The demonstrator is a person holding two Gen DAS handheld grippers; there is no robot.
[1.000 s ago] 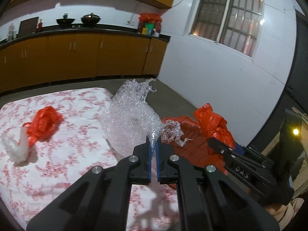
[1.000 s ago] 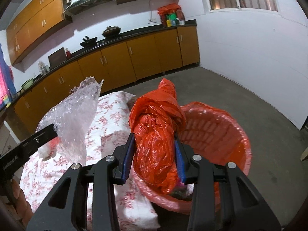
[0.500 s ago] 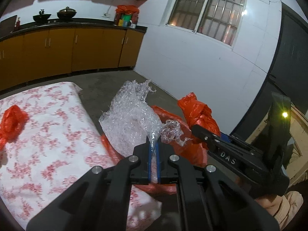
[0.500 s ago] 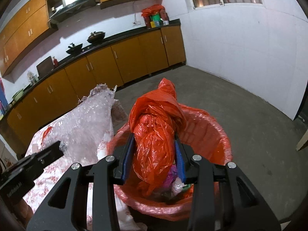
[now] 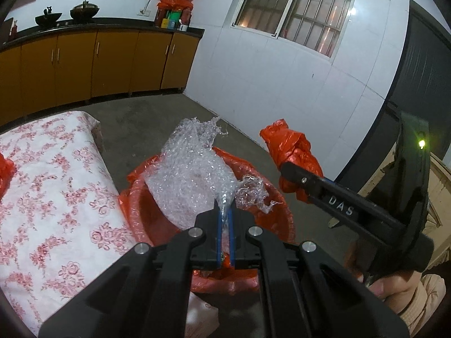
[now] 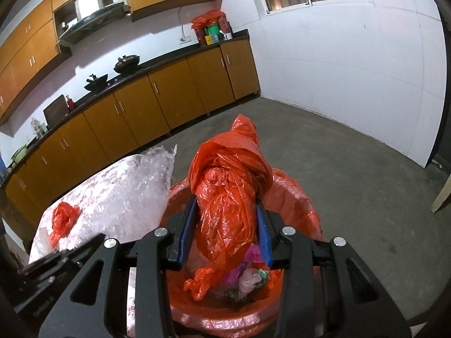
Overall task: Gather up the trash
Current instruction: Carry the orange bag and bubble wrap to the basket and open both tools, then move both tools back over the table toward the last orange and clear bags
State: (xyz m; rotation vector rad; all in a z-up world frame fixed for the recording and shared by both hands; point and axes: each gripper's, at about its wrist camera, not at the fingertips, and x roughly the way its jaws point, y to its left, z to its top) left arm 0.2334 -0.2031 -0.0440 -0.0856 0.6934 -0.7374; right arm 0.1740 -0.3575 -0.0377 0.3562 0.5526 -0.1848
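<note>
- Step in hand, as judged: both hands are bringing trash over the red-lined bin [image 5: 135, 197] for release. To do it well, each load should be centred above the opening before its jaws part, low enough that light film does not drift out.
- Left gripper [image 5: 224, 211]: jaws nearly closed, pinching a thin edge of the bubble wrap [image 5: 191, 177]. The sheet fans out toward 12 o'clock and hangs over the bin mouth; its lower edge looks close to the rim at 9 o'clock, so a nudge toward 3 o'clock would help.
- Right gripper [image 6: 224, 225]: jaws partly apart, clamped on both sides of a bunched red plastic bag [image 6: 229, 188]. Its tail dangles at 6 o'clock into the bin, above other waste [image 6: 248, 278] already inside.
- Release advice: let the red bag go first, since it is heavier and sits squarely over the opening.
- Remaining trash: 1 crumpled red bag [image 6: 63, 219] lies on the floral-covered table [image 5: 56, 197], at 9 o'clock in the right wrist view. Something pale beside it is possibly more film; the view is too poor to confirm.
</note>
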